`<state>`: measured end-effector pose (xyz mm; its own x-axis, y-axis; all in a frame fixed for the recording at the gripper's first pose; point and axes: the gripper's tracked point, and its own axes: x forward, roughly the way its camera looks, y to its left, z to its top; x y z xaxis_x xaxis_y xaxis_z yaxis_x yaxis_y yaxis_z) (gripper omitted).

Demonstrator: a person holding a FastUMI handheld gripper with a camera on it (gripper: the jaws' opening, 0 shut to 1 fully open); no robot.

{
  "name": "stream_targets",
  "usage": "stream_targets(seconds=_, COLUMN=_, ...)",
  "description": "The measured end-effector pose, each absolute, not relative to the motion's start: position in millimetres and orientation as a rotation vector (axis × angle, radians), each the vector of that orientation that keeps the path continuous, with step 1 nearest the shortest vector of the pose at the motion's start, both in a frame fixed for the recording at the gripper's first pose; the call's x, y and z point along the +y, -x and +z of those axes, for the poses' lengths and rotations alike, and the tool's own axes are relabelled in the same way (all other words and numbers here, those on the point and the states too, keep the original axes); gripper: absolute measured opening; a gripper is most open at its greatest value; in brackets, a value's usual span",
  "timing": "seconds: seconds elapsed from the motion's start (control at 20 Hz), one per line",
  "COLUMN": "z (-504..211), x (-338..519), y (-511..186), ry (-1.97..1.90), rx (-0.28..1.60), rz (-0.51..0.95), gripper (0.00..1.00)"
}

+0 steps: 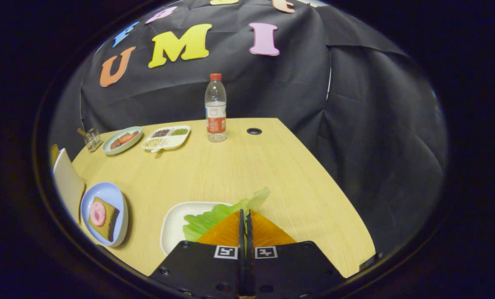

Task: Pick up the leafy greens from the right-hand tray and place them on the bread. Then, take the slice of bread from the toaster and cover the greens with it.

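Gripper [245,212] with fingers drawn together on the leafy greens [214,219], the leaf spreading left and ahead of the tips over the white tray [173,226]. Bread on the blue plate [106,195] lies well to the left, so the carry likely runs leftward

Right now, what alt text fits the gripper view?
The claw has its fingers closed together over a leafy green lying on a white tray. To the left sits a blue plate holding bread; a water bottle stands beyond.
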<state>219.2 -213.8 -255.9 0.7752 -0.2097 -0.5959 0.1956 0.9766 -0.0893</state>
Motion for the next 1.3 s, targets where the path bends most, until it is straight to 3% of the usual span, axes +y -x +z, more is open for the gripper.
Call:
stream_targets(seconds=0.55, z=-156.8, x=-140.5, y=-168.3, ry=0.099, rx=0.465, rz=-0.181, gripper=0.0)
stream_targets(seconds=1.3, z=-175.9, x=59.2, y=-156.7, ry=0.128, rx=0.444, rz=0.041, gripper=0.0)
